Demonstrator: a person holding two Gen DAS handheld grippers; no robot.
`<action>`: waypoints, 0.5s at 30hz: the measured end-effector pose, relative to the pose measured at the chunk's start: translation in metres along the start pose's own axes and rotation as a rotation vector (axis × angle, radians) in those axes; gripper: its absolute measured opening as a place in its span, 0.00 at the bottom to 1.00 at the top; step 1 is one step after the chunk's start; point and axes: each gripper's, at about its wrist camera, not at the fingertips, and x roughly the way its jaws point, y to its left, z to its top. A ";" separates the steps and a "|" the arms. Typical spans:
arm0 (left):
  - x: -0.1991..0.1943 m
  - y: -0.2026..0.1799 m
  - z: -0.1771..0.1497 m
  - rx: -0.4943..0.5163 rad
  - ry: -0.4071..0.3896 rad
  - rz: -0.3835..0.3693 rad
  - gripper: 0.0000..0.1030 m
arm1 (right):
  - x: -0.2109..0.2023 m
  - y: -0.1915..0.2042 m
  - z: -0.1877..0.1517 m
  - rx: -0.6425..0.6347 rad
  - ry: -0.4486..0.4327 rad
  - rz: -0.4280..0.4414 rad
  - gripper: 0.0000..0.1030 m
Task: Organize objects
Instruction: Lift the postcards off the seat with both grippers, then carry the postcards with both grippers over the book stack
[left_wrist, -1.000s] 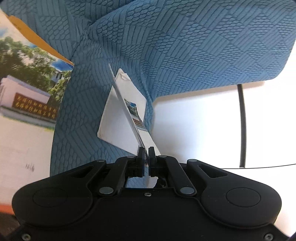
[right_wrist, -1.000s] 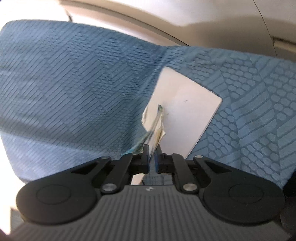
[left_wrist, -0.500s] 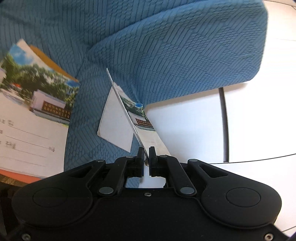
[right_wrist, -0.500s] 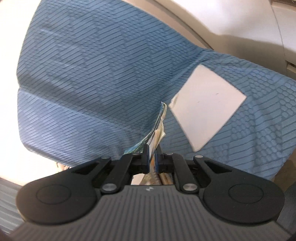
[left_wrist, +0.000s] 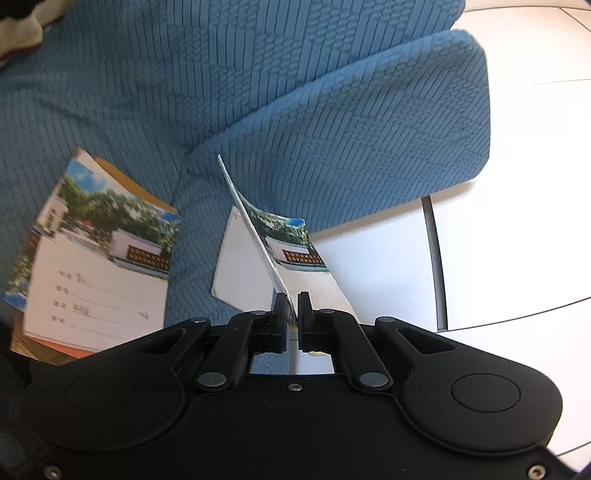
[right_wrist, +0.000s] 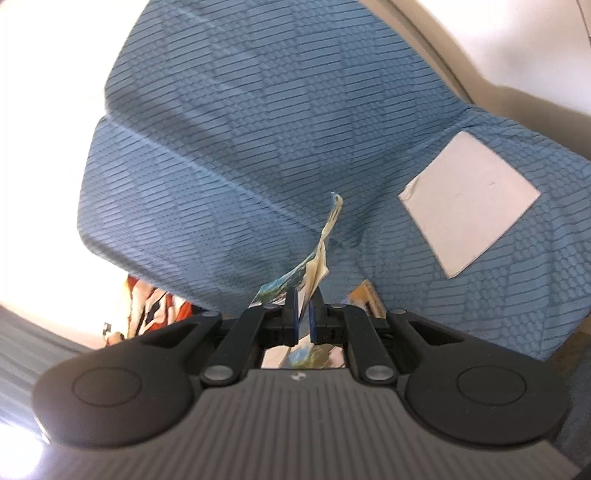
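Left gripper (left_wrist: 291, 308) is clamped on the edge of a thin notebook (left_wrist: 295, 254), held above the blue sofa seat's (left_wrist: 332, 122) front edge. Right gripper (right_wrist: 303, 308) pinches a creased booklet (right_wrist: 317, 258). A white sheet (right_wrist: 469, 201) lies flat on the seat beyond; another notebook (left_wrist: 96, 258) sits left.

We see a notebook (left_wrist: 96, 258) lying on the sofa seat (left_wrist: 332, 122) at left, a held booklet (left_wrist: 291, 243) edge-on to its right, tiled floor (left_wrist: 524, 229) right of the seat, a loose sheet (right_wrist: 469, 229) on the cushion.
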 end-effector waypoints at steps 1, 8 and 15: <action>-0.005 0.001 0.001 -0.003 -0.007 0.001 0.04 | 0.001 0.003 -0.003 -0.003 0.008 0.003 0.08; -0.030 0.023 0.008 0.006 -0.032 0.039 0.04 | 0.021 0.021 -0.027 -0.057 0.065 0.009 0.08; -0.029 0.069 0.011 0.000 -0.023 0.099 0.04 | 0.052 0.025 -0.059 -0.134 0.107 -0.007 0.08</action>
